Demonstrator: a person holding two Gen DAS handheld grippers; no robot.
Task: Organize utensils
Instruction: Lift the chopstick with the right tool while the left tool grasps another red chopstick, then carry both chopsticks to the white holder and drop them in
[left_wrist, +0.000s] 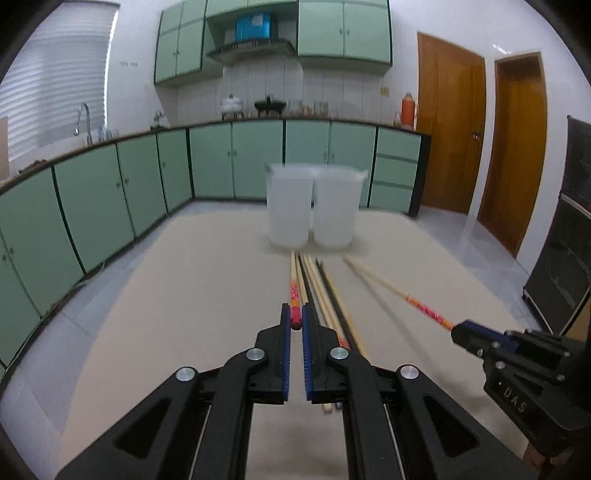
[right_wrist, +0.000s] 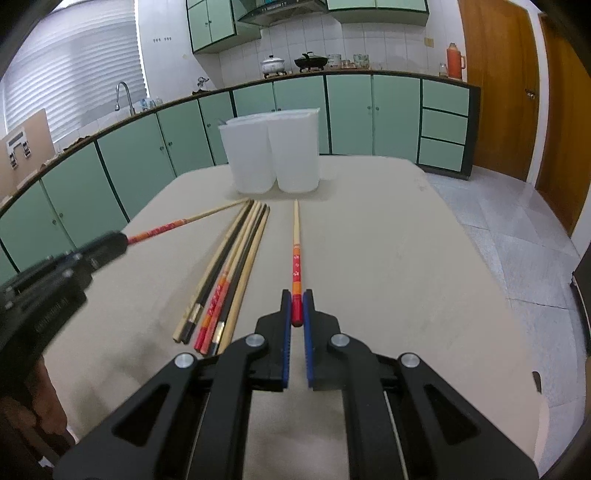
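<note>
My left gripper (left_wrist: 295, 315) is shut on the red end of a pale chopstick (left_wrist: 294, 288) that points toward two translucent white cups (left_wrist: 312, 206). In the right wrist view the same gripper (right_wrist: 120, 240) holds that chopstick (right_wrist: 192, 219) slanted above the table. My right gripper (right_wrist: 297, 301) is shut on the red end of a second patterned chopstick (right_wrist: 296, 240), also aimed at the cups (right_wrist: 273, 158). From the left wrist view the right gripper (left_wrist: 458, 334) is seen with its chopstick (left_wrist: 399, 293). Several loose chopsticks (right_wrist: 229, 273) lie bundled on the table between the two grippers.
The beige table (right_wrist: 369, 258) ends at the right over a grey tiled floor (right_wrist: 517, 240). Green base cabinets (right_wrist: 351, 110) run behind and to the left. Wooden doors (left_wrist: 517, 147) stand at the far right, and a dark shelf unit (left_wrist: 569, 240) stands beside the table.
</note>
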